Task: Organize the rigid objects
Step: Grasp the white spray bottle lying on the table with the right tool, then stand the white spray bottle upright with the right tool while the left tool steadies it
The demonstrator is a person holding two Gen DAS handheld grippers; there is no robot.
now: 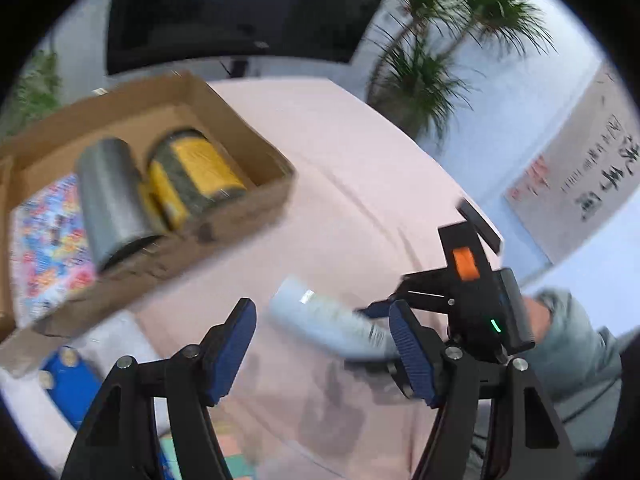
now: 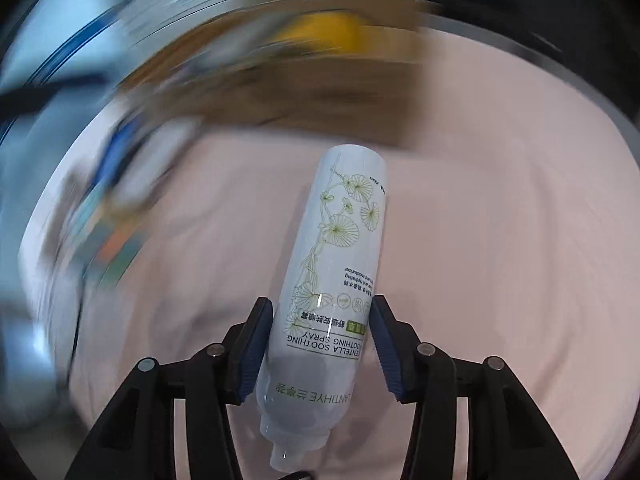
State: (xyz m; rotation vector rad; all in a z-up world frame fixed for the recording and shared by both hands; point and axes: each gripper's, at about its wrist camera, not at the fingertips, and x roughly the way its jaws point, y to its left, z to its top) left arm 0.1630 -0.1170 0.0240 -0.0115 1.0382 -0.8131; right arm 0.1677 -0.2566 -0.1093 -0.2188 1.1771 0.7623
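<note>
My right gripper [image 2: 320, 336] is shut on a white spray bottle [image 2: 340, 264] with green leaf print, held above the pink table. The bottle's base points away from me and its nozzle end points toward me. In the left wrist view the same bottle [image 1: 324, 322] shows blurred, held by the right gripper [image 1: 384, 312] just beyond my left fingers. My left gripper [image 1: 324, 344] is open and empty. A cardboard box [image 1: 256, 200] at the upper left holds a grey can [image 1: 110, 196], a yellow-labelled can [image 1: 196, 172] and a colourful flat item [image 1: 48, 240].
The pink tablecloth [image 1: 352, 160] covers the table. A blue object [image 1: 70, 384] lies at the lower left near the table edge. A potted palm [image 1: 432, 60] and a dark screen [image 1: 232, 8] stand behind the table. The box appears blurred in the right wrist view [image 2: 304, 92].
</note>
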